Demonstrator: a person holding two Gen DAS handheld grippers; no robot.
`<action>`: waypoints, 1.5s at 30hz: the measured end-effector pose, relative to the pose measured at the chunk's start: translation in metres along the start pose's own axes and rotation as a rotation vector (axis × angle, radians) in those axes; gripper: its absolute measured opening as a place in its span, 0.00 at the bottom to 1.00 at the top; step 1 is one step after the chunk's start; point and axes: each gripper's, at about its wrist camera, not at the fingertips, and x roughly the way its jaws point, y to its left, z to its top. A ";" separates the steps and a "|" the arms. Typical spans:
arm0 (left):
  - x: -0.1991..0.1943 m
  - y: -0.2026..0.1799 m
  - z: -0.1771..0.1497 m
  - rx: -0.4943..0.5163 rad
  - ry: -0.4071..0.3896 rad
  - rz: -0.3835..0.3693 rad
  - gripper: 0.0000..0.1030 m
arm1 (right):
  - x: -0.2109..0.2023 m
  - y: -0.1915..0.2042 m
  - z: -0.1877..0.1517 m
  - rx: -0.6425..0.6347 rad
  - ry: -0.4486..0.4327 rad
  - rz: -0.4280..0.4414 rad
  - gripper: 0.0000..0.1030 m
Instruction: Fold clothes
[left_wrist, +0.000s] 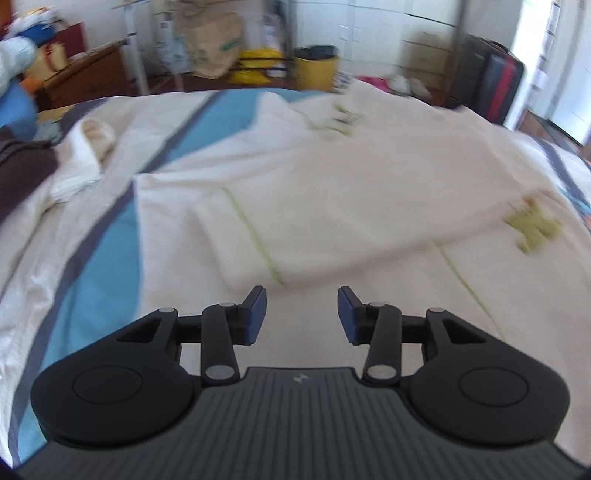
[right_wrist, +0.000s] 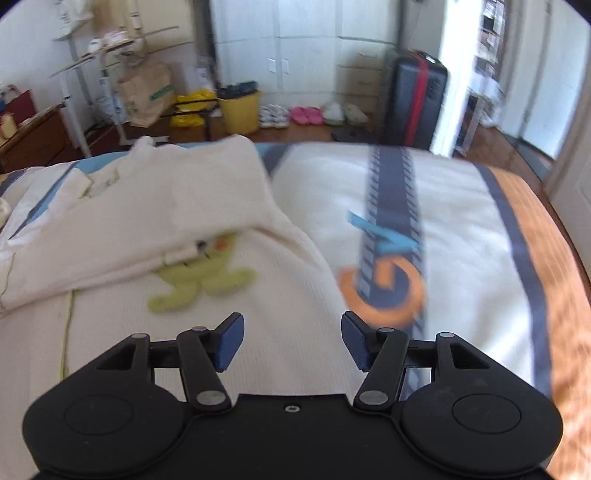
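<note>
A cream knitted garment lies on the bed, its far part folded over toward me. It carries thin green lines and a yellow-green figure. In the right wrist view the same garment fills the left half, its folded flap partly covering the green figure. My left gripper hovers above the garment's near part, open, nothing between its blue pads. My right gripper hangs over the garment's right edge, open and empty too.
The bed cover is white with blue, dark and orange stripes. Other clothes lie at the bed's left side. Beyond the bed stand a yellow bin, paper bags, shoes, a dark suitcase and a wooden cabinet.
</note>
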 end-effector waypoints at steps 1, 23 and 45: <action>-0.006 -0.011 -0.008 0.023 0.013 -0.035 0.44 | -0.004 -0.008 -0.005 0.026 0.040 0.019 0.62; -0.115 -0.109 -0.196 0.603 0.269 -0.319 0.60 | -0.054 -0.162 -0.119 0.333 0.382 0.402 0.62; -0.130 -0.110 -0.196 0.633 0.013 -0.176 0.07 | -0.042 -0.137 -0.102 0.297 0.217 0.443 0.07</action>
